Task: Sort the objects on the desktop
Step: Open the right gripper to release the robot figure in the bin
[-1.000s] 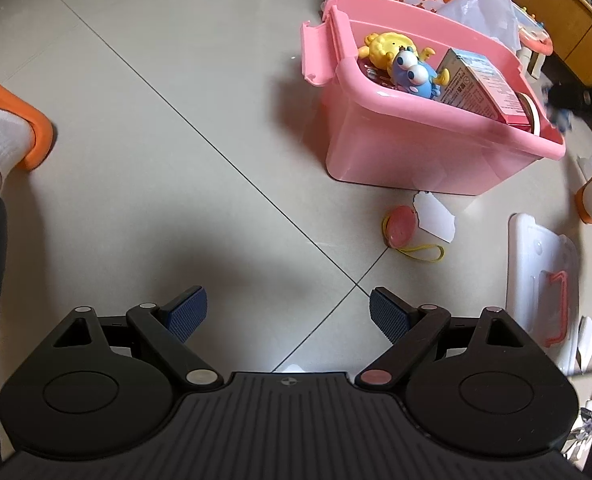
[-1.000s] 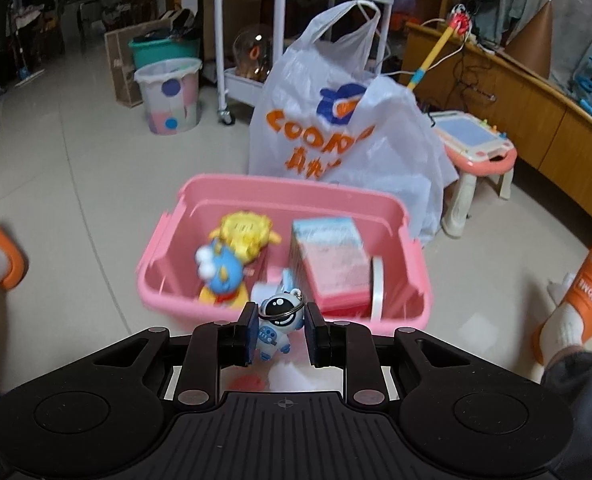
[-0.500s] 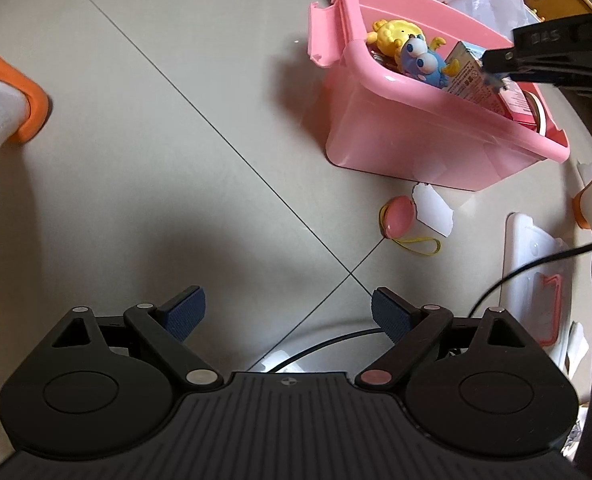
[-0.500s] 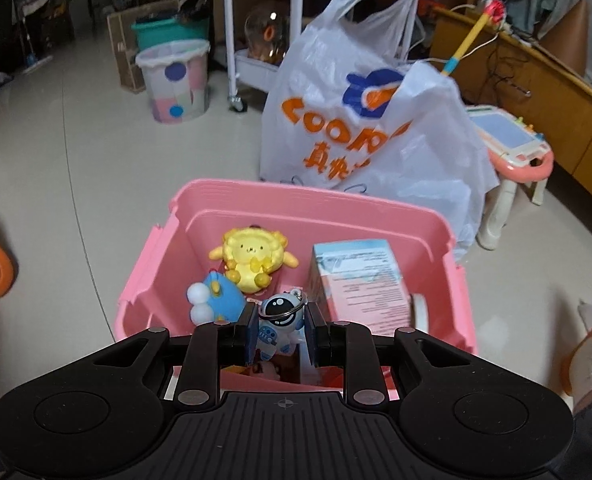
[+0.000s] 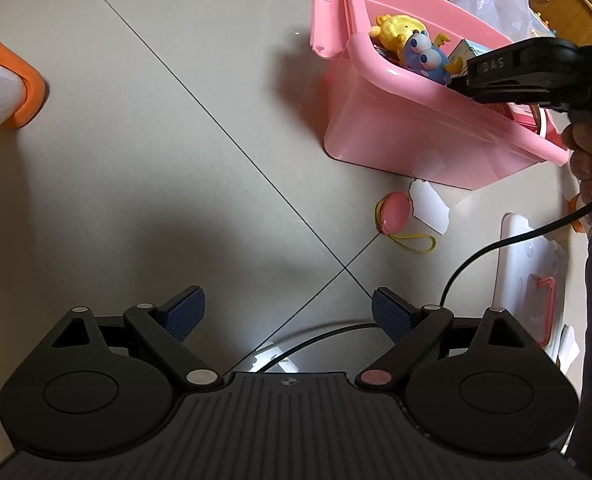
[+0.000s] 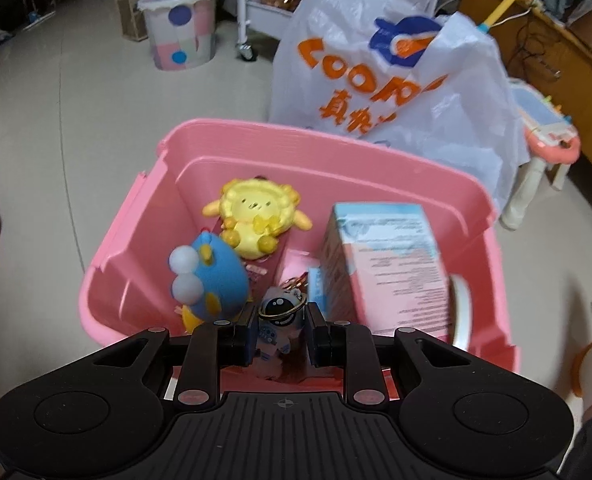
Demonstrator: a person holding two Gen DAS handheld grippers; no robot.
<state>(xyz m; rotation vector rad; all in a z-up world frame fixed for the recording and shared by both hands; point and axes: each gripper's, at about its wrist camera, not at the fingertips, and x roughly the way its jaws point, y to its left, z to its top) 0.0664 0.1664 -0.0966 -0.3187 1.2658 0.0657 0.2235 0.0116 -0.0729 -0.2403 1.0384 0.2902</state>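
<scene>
Jaws first: our right gripper (image 6: 281, 334) is clamped narrow on the little astronaut keychain figure (image 6: 277, 322), pads pressing its two sides, while our left gripper (image 5: 284, 314) hangs wide apart over bare floor tile, holding nothing.

We have the figure just inside the near wall of the pink bin (image 6: 320, 148), between the blue bird toy (image 6: 212, 280) on the left and the pink-and-blue carton (image 6: 380, 264) on the right. The yellow plush (image 6: 256, 216) sits farther back.

We judge the figure light, hard and smooth, likely plastic, so it could twist or slip between the pads. The metal ring round its head looks loose. Gripping the body across the middle, as we are now, seems the safest hold. Nothing here looks fragile, so a short drop into the bin should be harmless.

Still on the floor, just near the bin, lies a round pink object with a yellow strap (image 5: 394, 218), touching a scrap of white paper (image 5: 430, 206). It looks light too; the rounded shell may be slippery, and we can't tell if the thin strap would give a better hold.

Hard to make out: the figure's lower half is hidden behind our fingers, the bin floor beneath it is out of view, and the carton print is blurred. A white lid (image 5: 532, 272) at the right edge is cut off.
</scene>
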